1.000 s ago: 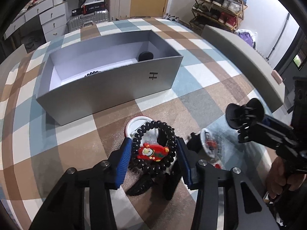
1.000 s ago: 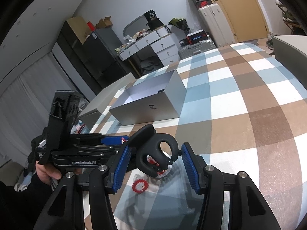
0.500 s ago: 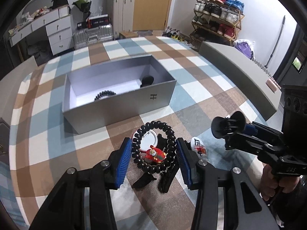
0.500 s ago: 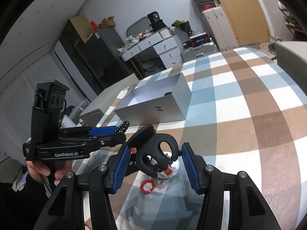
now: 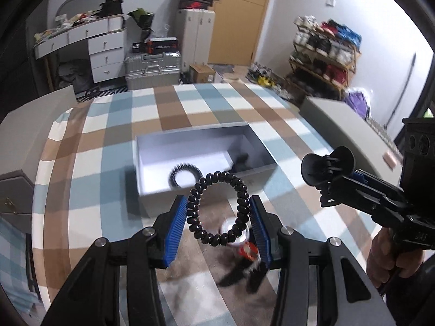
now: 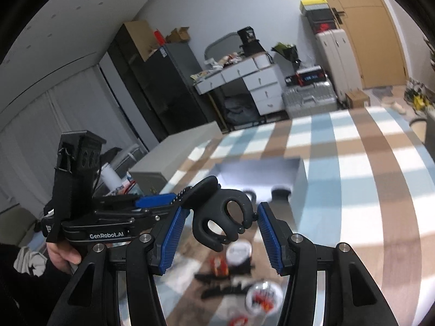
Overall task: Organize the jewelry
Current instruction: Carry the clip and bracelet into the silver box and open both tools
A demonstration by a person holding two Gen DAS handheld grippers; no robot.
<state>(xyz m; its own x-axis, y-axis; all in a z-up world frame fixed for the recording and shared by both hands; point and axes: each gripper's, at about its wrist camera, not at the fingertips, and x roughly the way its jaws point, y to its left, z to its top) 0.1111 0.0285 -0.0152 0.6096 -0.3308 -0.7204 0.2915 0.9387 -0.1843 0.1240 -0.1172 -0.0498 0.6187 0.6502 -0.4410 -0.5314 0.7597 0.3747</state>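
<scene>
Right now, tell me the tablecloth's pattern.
Tablecloth: blue, brown and white checks, clearest in the left wrist view.

A black beaded bracelet (image 5: pixel 218 207) stands upright as an open ring, pinched at both sides between blue jaws, above the checked bench. A black claw hair clip (image 6: pixel 221 217) sits between the other blue jaws. The grey box (image 5: pixel 190 193) lies open beyond, holding another black beaded ring (image 5: pixel 185 178) and a dark item at its right end
</scene>
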